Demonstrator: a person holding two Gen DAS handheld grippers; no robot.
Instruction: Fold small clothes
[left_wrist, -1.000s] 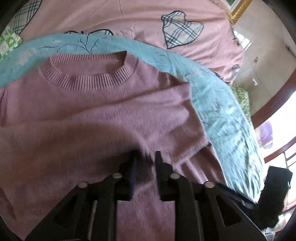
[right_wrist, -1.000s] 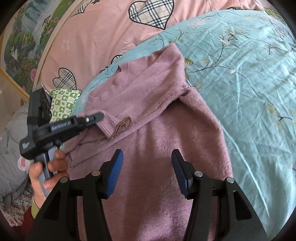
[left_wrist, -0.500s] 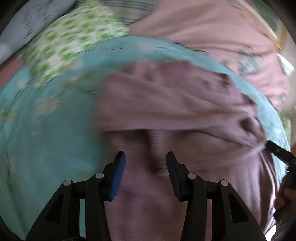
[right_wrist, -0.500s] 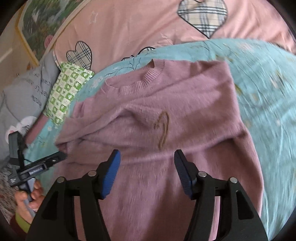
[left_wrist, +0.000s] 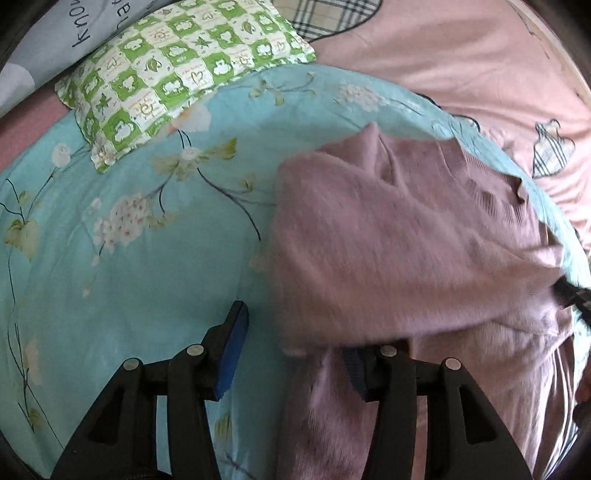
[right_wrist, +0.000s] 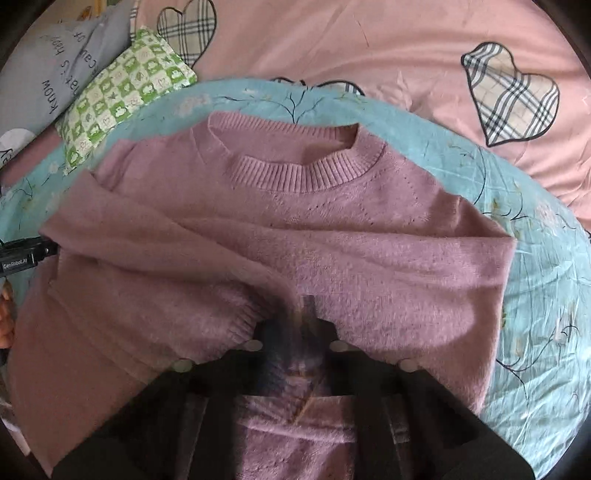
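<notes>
- Pink sweater (right_wrist: 295, 251) lies flat on blue flowery blanket (right_wrist: 535, 295), mid frame in right wrist view, neck at top, both sleeves folded across front.
- Right gripper (right_wrist: 295, 332), bottom mid, blurry: jaws just snapped together, pinching sweater fabric.
- Left gripper (left_wrist: 295, 350), bottom of left wrist view: jaws apart, been opening; sweater edge lies btwn them, pads not squeezing.
- Green checked pillow (left_wrist: 184, 74) upper left, on pink sheet (right_wrist: 369, 44).
</notes>
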